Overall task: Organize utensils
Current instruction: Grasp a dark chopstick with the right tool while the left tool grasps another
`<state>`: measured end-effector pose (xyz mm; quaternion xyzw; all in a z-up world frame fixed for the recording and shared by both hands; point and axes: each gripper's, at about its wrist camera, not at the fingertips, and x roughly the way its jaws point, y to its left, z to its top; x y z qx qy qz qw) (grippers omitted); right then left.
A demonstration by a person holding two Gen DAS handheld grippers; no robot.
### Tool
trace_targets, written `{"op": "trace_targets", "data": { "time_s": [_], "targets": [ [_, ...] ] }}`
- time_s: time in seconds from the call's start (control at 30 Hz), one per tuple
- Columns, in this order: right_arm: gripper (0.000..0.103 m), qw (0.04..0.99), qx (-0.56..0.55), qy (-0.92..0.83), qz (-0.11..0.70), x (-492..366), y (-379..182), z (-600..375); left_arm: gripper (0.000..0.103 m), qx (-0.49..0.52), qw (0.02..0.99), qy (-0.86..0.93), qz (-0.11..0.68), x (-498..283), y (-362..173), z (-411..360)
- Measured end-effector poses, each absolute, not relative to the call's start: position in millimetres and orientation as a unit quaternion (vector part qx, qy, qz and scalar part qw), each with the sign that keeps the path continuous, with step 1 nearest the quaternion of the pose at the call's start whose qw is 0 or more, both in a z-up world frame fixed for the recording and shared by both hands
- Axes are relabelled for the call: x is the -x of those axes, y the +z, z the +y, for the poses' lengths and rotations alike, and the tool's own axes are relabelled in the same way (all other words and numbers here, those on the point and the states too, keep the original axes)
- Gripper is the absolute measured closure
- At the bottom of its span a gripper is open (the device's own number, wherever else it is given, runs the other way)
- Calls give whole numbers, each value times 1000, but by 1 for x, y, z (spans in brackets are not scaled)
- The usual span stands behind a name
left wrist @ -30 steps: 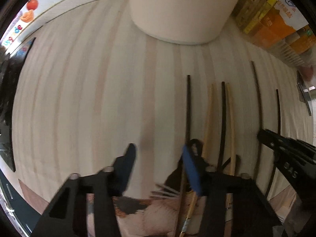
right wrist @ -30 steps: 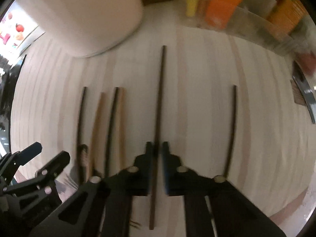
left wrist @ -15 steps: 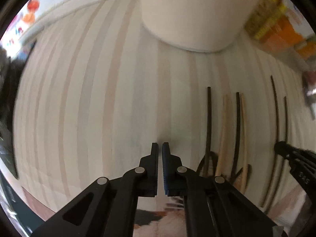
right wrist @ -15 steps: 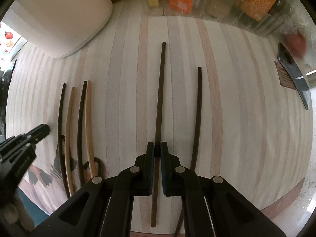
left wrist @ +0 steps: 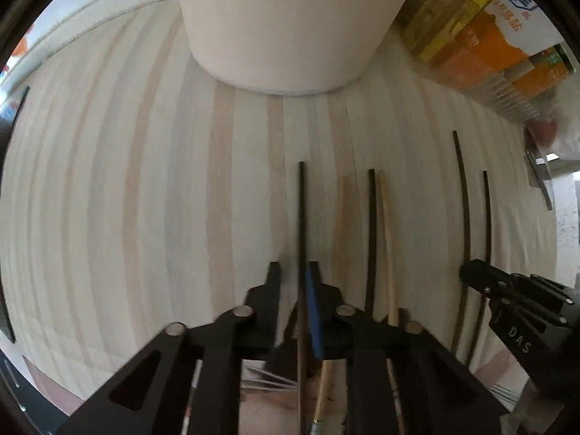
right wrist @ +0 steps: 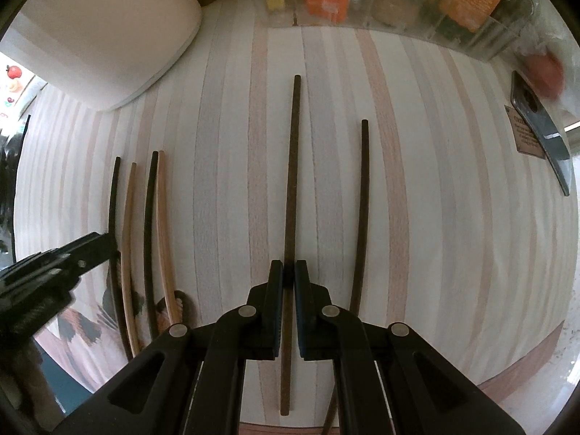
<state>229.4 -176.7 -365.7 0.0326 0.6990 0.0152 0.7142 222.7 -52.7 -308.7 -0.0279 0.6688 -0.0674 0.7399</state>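
While both claws clamp dark chopsticks, tips down

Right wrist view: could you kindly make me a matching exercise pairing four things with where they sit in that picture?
Things:
1. white container
2. longest dark chopstick
3. clear organizer
4. left gripper

Places:
A. at the left edge
B. between the fingers of the right gripper
C. in the top left corner
D. along the top edge

Pairs: 1-C; 2-B; 3-D; 4-A

"DAS" on the right claw point(left wrist: 471, 277)
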Motion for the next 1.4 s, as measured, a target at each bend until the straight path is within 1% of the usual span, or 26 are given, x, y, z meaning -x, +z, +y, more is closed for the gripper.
{"op": "trace_targets", "data": {
  "time_s": [0.1,0.3,0.47,0.53,0.6,0.7,0.77,0.8,0.83,0.9,1.03,1.17,1.2,1.3,1.4],
  "targets": [
    [97,714,-31,13,699,-230,-366,-176,100,8,743,-53,667,-219,-307,-46],
    [97,704,-25,18,710,-218,-372,-175,100,17,739,-25,673,-217,-308,-8],
    [96,682,-35,34,729,-213,-374,-178,97,62,705,-19,707,-211,-315,9],
    [90,677,-48,31,734,-217,-374,-182,96,74,696,-19,714,-201,-319,5],
    [85,682,-55,29,729,-221,-373,-185,96,58,704,-15,708,-189,-320,-3],
    [84,686,-51,25,725,-225,-373,-183,97,22,718,-1,695,-189,-320,-23],
    [85,691,-27,22,722,-224,-374,-175,99,12,725,-13,689,-192,-319,-37],
    [87,693,-19,21,720,-221,-375,-172,99,0,728,-16,685,-193,-318,-39],
    [97,696,-13,19,718,-220,-375,-170,99,-8,731,-17,682,-202,-318,-43],
    [97,697,1,21,717,-217,-374,-165,99,-15,730,-19,683,-218,-320,-71],
    [97,685,12,35,728,-210,-373,-155,99,-13,729,-21,684,-225,-319,-68],
    [96,679,24,37,733,-207,-373,-148,98,-3,721,-20,692,-223,-308,-22],
    [96,677,24,36,735,-208,-373,-148,98,-1,719,-22,695,-209,-307,-8],
    [96,673,28,35,739,-209,-375,-145,98,0,718,-23,696,-192,-313,-3],
    [96,665,35,38,745,-216,-380,-149,98,3,719,-19,695,-198,-313,0]
  ]
}}
